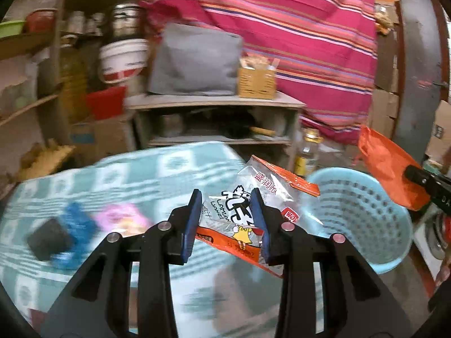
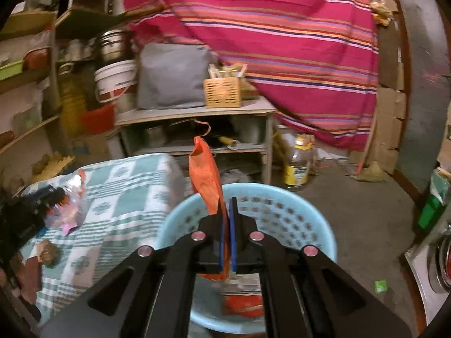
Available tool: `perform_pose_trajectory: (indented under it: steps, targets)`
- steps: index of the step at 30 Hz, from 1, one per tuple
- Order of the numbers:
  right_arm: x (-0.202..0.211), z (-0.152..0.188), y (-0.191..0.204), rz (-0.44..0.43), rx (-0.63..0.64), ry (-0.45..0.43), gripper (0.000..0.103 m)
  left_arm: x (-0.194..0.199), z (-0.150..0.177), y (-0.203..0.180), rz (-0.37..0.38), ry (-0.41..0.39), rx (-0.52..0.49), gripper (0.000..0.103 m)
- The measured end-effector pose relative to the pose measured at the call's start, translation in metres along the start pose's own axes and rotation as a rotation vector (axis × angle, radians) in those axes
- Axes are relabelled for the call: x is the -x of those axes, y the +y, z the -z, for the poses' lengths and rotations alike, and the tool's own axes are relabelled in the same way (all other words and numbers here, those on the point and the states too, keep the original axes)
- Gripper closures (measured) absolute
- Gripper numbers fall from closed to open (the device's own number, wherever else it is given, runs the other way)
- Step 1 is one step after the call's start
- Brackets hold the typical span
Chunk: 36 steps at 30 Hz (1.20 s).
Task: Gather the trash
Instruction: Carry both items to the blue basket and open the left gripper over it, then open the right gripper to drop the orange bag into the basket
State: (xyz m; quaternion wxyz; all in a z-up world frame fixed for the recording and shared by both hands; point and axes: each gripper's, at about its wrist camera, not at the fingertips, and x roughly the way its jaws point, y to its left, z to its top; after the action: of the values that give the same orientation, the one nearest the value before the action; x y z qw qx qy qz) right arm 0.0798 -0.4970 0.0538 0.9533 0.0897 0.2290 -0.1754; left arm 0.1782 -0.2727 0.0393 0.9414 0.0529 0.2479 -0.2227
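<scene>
My left gripper (image 1: 227,202) is shut on a clear and orange snack wrapper (image 1: 253,197) and holds it above the table edge, left of the light blue perforated basket (image 1: 363,217). My right gripper (image 2: 227,211) is shut on an orange plastic bag (image 2: 207,177) and holds it over the basket (image 2: 282,214). The orange bag also shows in the left wrist view (image 1: 386,169). The left gripper with its wrapper shows at the left of the right wrist view (image 2: 64,200). Red trash (image 2: 242,304) lies in the basket's bottom.
A teal checked cloth (image 1: 135,174) covers the table; a blue wrapper (image 1: 76,225), a pink wrapper (image 1: 121,217) and a dark item (image 1: 48,242) lie on it. A wooden shelf unit (image 2: 197,118), a plastic jar (image 2: 300,163) and a striped curtain (image 2: 282,42) stand behind.
</scene>
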Motion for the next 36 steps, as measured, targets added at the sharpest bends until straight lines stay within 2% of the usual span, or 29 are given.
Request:
perform_pose_trajectory:
  steps: [6, 10, 15, 21, 23, 26, 34, 36]
  targets:
    - [-0.004, 0.005, -0.040, 0.042, -0.043, 0.018, 0.100, -0.029, 0.005, -0.070, 0.103, 0.045, -0.052, 0.068]
    - [-0.008, 0.009, -0.063, 0.047, -0.092, 0.034, 0.100, -0.040, 0.006, -0.102, 0.144, 0.050, -0.094, 0.068]
    - [-0.011, 0.011, -0.074, 0.048, -0.109, 0.042, 0.100, -0.044, 0.009, -0.114, 0.182, 0.075, -0.082, 0.055]
    - [-0.012, 0.011, -0.070, 0.041, -0.099, 0.050, 0.100, -0.038, 0.005, -0.102, 0.155, 0.053, -0.038, 0.037]
    - [-0.013, 0.011, -0.066, 0.038, -0.096, 0.054, 0.100, -0.032, 0.001, -0.095, 0.110, 0.025, -0.033, 0.025]
    - [-0.015, 0.011, -0.057, 0.027, -0.085, 0.063, 0.100, -0.019, 0.000, -0.079, 0.048, -0.012, -0.025, 0.016]
    - [-0.026, 0.010, -0.024, 0.007, -0.045, 0.086, 0.099, 0.001, 0.000, -0.021, -0.048, -0.010, 0.030, 0.007]
    - [-0.028, 0.010, -0.016, 0.033, -0.033, 0.084, 0.097, 0.008, 0.001, -0.007, -0.071, -0.014, 0.037, 0.006]
